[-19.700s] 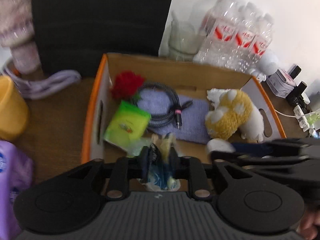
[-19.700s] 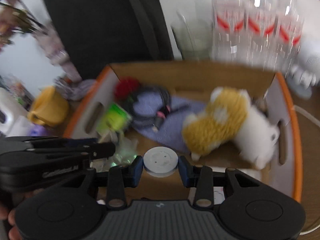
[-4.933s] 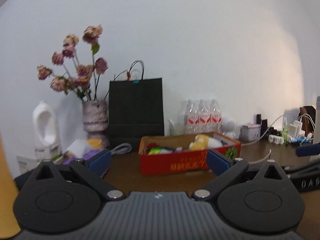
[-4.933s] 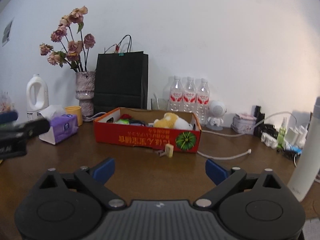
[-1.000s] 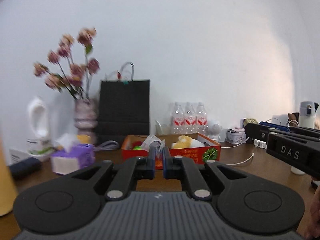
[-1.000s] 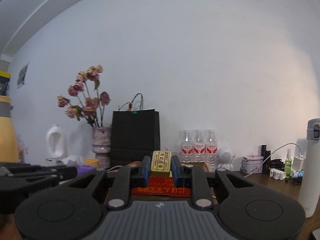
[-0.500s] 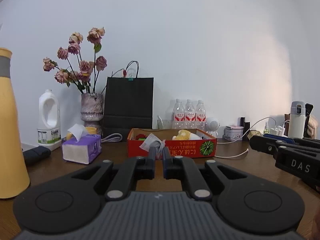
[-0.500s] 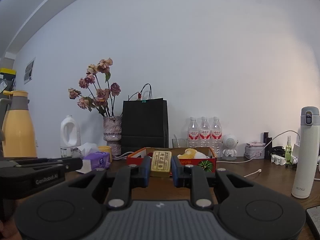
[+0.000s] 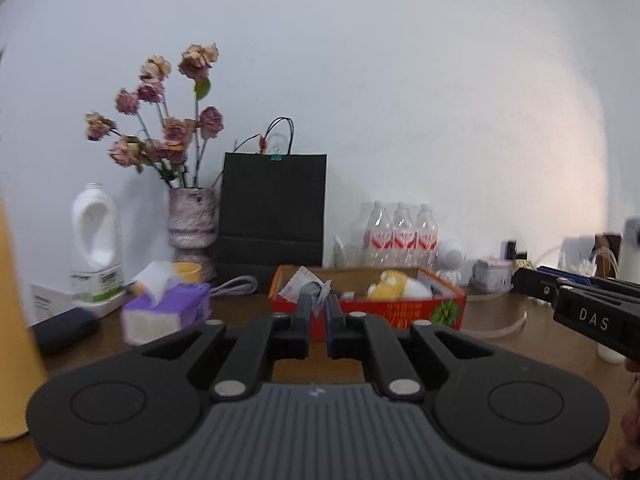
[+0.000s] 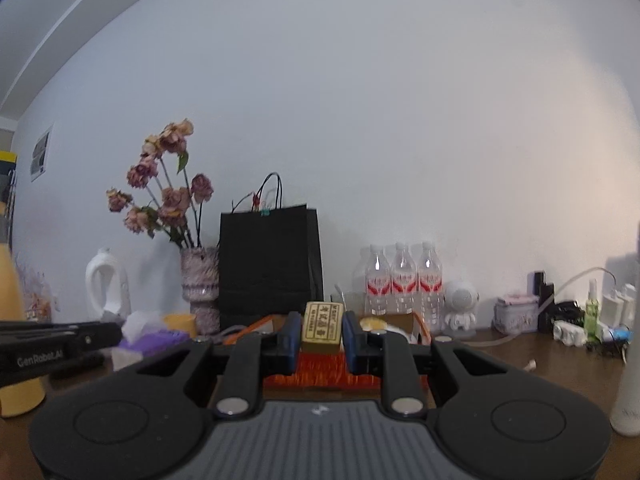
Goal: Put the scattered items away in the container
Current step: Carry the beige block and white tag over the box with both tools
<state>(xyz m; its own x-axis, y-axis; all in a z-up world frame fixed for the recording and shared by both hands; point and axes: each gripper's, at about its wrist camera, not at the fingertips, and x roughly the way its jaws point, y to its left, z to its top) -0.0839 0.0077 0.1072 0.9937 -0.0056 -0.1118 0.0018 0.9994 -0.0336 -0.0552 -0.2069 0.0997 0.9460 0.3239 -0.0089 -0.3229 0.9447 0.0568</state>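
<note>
Brown wooden desk against white wall | red cardboard box mid-desk holding yellow plush toy | left gripper pinching crinkled clear wrapper | right gripper clamping small tan printed block, box just beyond.

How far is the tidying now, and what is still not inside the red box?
Done: the plush toy lies in the red box. In hand: the right hand-held gripper clamps a yellow block; the left hand-held gripper pinches a crinkled wrapper. Left: dropping both in.
</note>
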